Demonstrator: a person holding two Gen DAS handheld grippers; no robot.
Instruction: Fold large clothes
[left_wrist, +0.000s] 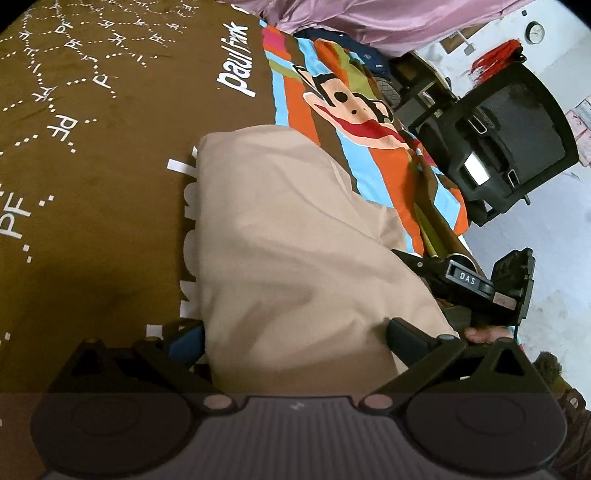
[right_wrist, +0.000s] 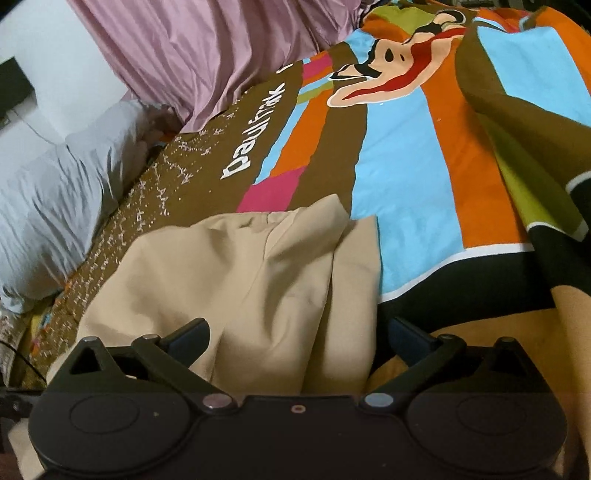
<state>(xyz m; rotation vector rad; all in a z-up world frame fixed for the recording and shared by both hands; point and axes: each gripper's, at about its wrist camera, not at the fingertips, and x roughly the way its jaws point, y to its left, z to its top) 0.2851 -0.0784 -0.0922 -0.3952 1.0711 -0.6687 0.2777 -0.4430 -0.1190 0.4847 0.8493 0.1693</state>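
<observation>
A beige garment (left_wrist: 295, 236) lies in a rumpled, folded heap on the brown and striped cartoon bedspread (left_wrist: 96, 192). My left gripper (left_wrist: 295, 339) is open at the heap's near end, its jaws standing wide on either side of the cloth. In the right wrist view the beige garment (right_wrist: 258, 280) shows loose folds running toward the camera. My right gripper (right_wrist: 299, 339) is open, with its left finger (right_wrist: 192, 336) over the cloth and its right finger (right_wrist: 410, 338) just past the cloth's edge. That tool's black housing (left_wrist: 476, 288) shows beside the heap, with a fingertip (left_wrist: 480, 334) under it.
A black office chair (left_wrist: 509, 147) stands off the bed's edge on the pale floor. A purple drape (right_wrist: 221, 55) hangs along the far side of the bedspread (right_wrist: 406, 166). A grey pillow (right_wrist: 55, 192) lies at the left. A round clock (left_wrist: 535, 32) hangs on the wall.
</observation>
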